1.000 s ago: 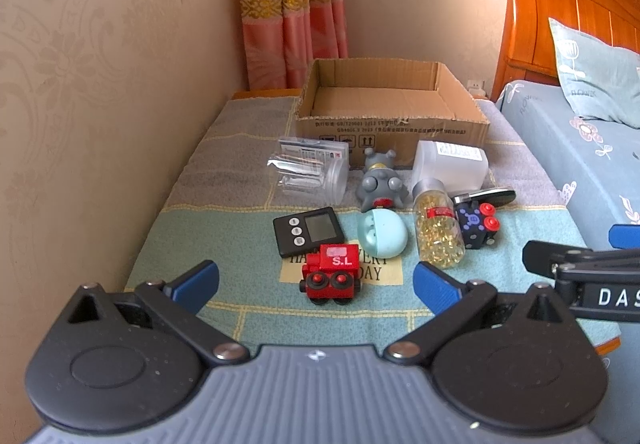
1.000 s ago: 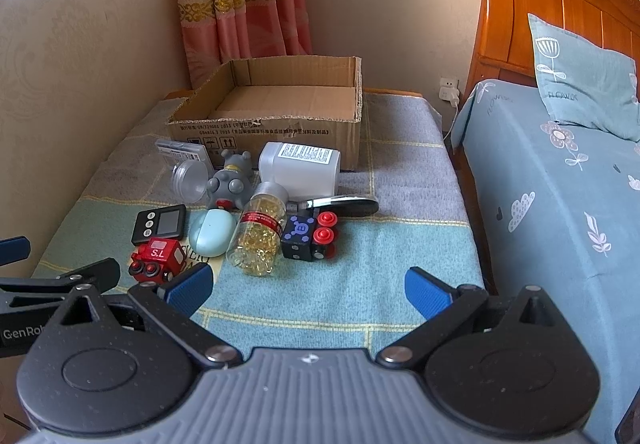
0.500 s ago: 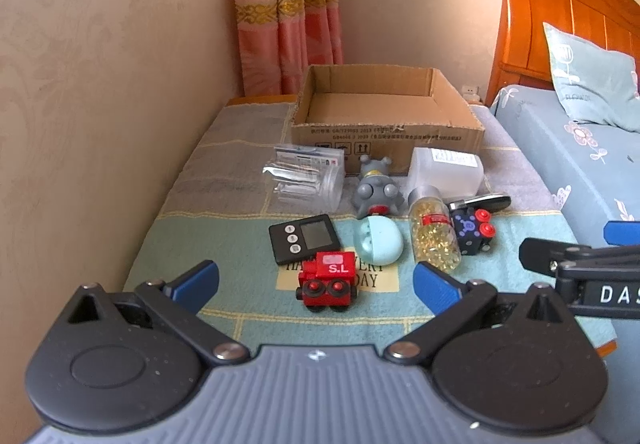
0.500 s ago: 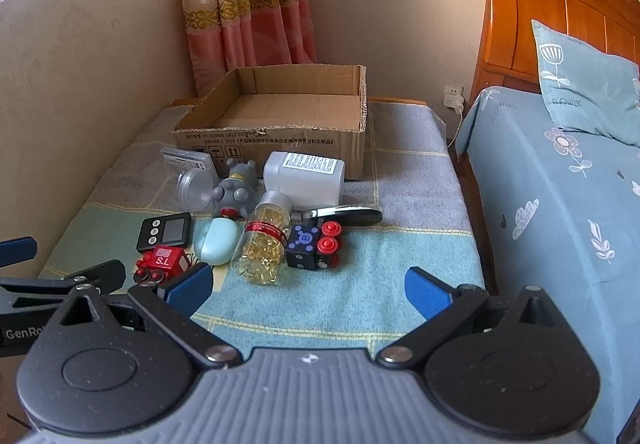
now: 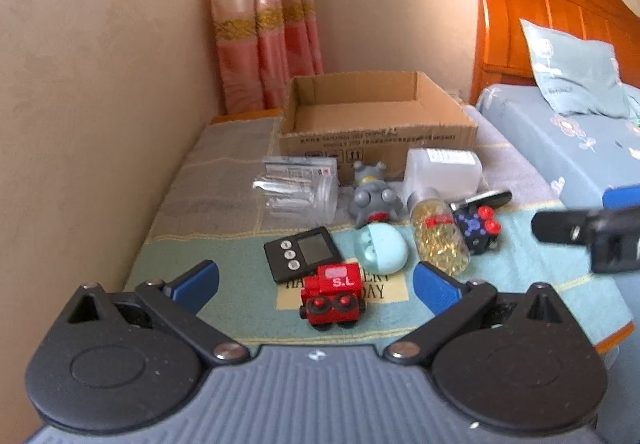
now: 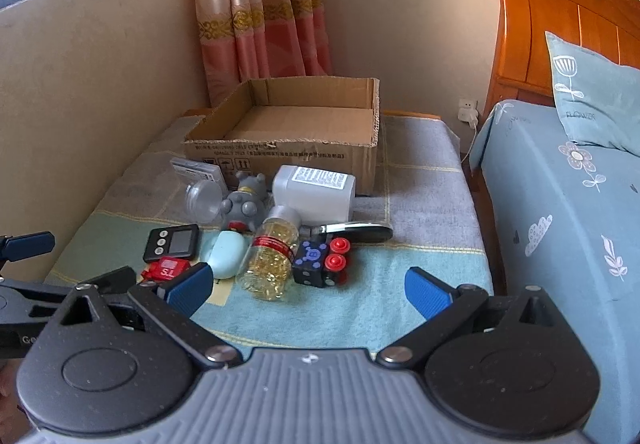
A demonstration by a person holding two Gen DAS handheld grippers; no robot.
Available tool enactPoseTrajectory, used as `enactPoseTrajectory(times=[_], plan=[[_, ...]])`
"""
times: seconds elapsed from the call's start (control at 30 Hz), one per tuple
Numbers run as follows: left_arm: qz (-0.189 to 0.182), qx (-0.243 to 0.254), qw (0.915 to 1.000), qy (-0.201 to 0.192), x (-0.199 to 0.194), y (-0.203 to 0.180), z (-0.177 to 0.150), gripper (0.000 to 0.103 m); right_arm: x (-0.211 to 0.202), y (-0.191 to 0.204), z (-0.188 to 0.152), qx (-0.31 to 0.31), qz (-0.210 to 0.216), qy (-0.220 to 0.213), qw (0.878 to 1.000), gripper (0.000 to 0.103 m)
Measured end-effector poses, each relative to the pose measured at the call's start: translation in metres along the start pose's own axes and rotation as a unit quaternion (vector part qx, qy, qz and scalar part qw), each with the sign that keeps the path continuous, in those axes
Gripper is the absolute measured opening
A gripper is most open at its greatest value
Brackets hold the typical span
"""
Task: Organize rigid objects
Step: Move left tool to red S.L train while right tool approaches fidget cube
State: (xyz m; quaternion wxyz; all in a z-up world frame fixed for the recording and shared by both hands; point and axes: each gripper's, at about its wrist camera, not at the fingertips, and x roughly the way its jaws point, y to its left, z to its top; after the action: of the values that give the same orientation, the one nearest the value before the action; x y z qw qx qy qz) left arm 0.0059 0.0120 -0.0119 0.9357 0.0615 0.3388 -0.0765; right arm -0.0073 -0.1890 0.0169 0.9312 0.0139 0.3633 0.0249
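Note:
An open cardboard box stands at the back of the cloth-covered table. In front of it lie a red toy train, a black timer, a pale blue egg-shaped case, a bottle of yellow capsules, a dark cube with red knobs, a grey toy figure, a white bottle and a clear plastic case. My left gripper is open, just short of the train. My right gripper is open, near the cube.
A black key fob lies right of the white bottle. A bed with a blue sheet, pillow and wooden headboard runs along the right. A wall borders the table on the left, with a curtain behind.
Both grippers have pulled back and risen a little, so the objects look smaller and farther. Nothing on the table has moved. Both grippers stay open.

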Motion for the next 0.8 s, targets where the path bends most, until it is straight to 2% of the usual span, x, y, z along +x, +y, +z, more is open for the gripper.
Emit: enactPoseTrajectory(times=[0.3,0.43,0.8], plan=[[-0.019,-0.018,0.9991,0.034,0.036,0.012,-0.008,0.102,0.028,-0.012,-0.002,0.001,-0.007,0.019,1.0,0.103],[-0.01,-0.014,0.9988,0.045,0.053,0.012,-0.007,0.102,0.038,-0.013,-0.002,-0.005,-0.007,0.026,1.0,0.103],[-0.022,0.0,0.9958,0.088,0.094,0.003,-0.013,0.102,0.062,-0.016,-0.009,-0.012,0.001,0.052,0.999,0.103]])
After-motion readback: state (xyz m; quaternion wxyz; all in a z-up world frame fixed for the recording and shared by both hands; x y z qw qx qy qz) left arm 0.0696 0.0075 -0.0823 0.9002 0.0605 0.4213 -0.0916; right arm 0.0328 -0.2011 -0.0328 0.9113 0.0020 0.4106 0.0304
